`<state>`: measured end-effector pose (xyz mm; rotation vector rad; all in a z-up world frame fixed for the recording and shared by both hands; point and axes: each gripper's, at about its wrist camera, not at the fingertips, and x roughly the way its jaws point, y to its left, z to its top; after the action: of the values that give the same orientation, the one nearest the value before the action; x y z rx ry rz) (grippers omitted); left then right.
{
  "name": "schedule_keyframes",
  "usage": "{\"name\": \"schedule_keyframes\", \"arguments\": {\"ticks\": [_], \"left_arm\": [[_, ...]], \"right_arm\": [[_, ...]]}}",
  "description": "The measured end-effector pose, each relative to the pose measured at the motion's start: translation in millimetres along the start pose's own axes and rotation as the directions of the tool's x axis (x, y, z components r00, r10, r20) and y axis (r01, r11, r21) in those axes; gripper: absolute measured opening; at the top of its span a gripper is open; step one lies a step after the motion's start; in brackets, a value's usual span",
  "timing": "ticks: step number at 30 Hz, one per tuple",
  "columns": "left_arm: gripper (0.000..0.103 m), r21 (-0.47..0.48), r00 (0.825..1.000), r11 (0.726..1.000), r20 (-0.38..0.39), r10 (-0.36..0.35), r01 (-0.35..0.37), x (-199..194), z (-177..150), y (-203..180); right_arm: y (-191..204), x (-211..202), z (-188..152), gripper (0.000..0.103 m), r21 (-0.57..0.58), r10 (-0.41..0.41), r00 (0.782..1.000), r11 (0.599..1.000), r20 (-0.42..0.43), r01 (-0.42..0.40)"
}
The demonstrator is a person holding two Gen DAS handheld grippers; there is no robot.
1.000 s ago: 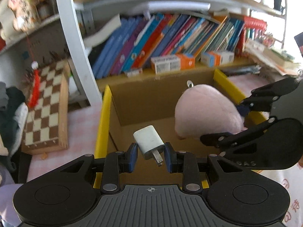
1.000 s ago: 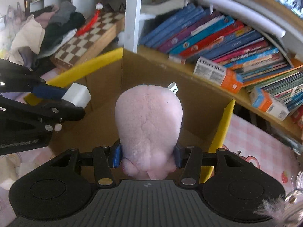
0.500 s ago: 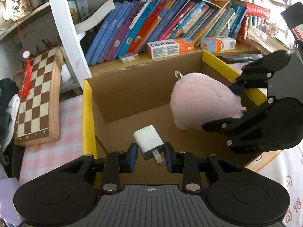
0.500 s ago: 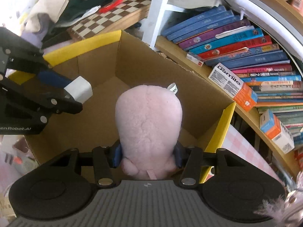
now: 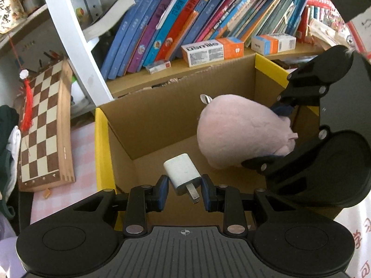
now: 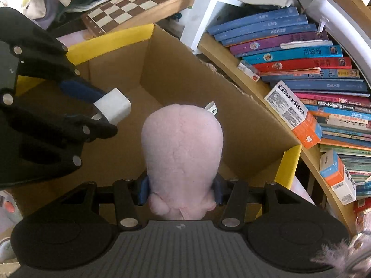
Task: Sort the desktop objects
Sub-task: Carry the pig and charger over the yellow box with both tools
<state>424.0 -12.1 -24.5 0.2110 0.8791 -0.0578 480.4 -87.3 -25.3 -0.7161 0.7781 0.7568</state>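
We hold a white USB charger (image 5: 183, 173), prongs toward us, in the left gripper (image 5: 184, 191); the right gripper (image 6: 180, 191) clamps a fuzzy pink plush toy (image 6: 182, 148). Both hang over the open cardboard box (image 5: 148, 120).

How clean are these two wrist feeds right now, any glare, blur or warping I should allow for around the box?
Left wrist view: sharp on the white charger and pink plush toy; fisheye bends the shelf post, upper right blown out by daylight. Right wrist view: plush crisp, cardboard box evenly lit, bookshelf curved hard by the lens, top left washed out; no motion blur evident.
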Motion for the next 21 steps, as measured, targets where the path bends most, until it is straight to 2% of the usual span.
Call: {"name": "schedule_keyframes", "arguments": {"ticks": [4, 6, 11, 16, 21], "left_arm": [[0.031, 0.002, 1.000, 1.000, 0.000, 0.002, -0.002, 3, 2, 0], [0.033, 0.009, 1.000, 1.000, 0.006, 0.004, -0.004, 3, 3, 0], [0.052, 0.006, 0.999, 1.000, 0.045, 0.028, -0.029, -4, 6, 3], [0.059, -0.019, 0.993, 0.999, 0.108, 0.038, -0.036, -23, 6, 6], [0.075, -0.064, 0.982, 0.996, 0.176, 0.072, -0.061, -47, 4, 8]], "right_arm": [[0, -1, 0, 0.054, 0.009, 0.010, 1.000, 1.000, 0.009, -0.010], [1, -2, 0, 0.061, 0.008, 0.006, 1.000, 1.000, 0.018, -0.006], [1, -7, -1, 0.074, 0.020, -0.001, 0.999, 1.000, 0.045, 0.000], [-4, -24, -4, 0.078, 0.063, -0.017, 0.994, 0.998, 0.104, 0.010], [-6, -49, -11, 0.083, 0.108, -0.036, 0.983, 0.994, 0.178, 0.017]]}}
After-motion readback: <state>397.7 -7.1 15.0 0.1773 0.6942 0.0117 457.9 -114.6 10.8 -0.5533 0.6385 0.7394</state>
